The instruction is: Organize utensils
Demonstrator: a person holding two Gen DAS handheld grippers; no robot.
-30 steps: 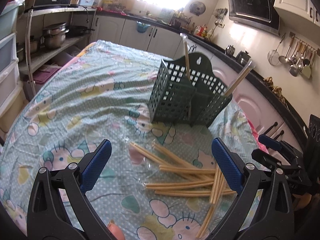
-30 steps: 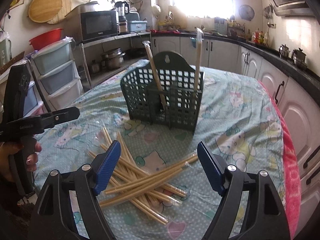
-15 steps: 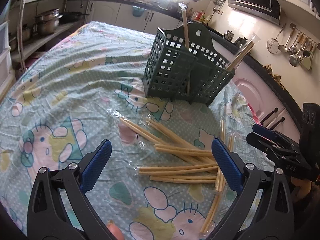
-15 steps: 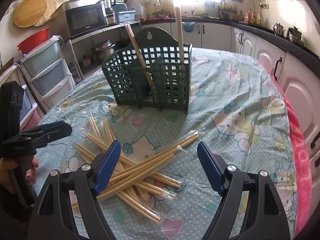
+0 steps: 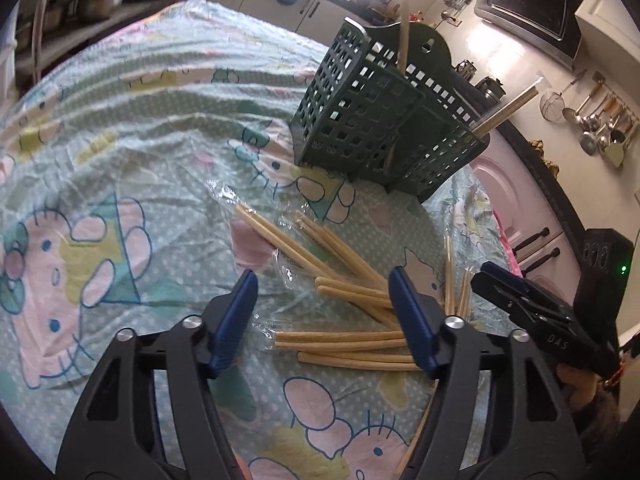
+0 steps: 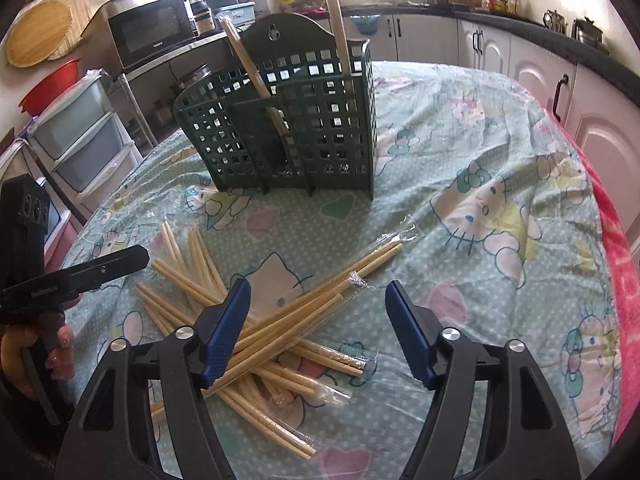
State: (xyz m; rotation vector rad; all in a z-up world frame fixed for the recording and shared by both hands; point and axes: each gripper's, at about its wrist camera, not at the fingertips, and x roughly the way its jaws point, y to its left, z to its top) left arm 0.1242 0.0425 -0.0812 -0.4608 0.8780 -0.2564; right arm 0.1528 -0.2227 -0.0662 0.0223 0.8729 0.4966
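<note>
chopsticks [image 5: 344, 336] | left gripper [image 5: 322, 298] tilted down above, closing, nothing gripped

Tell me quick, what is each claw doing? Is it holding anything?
Left claw: closing, not gripping yet, wrapped chopsticks lie on the tablecloth in front of it.
Right claw: closing too, nothing held, over the chopstick pile.

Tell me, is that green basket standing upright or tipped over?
Upright. The green basket sits flat on the tablecloth, open top upward, with two wrapped chopstick pairs standing in it, while the rest lie loose in front.
</note>
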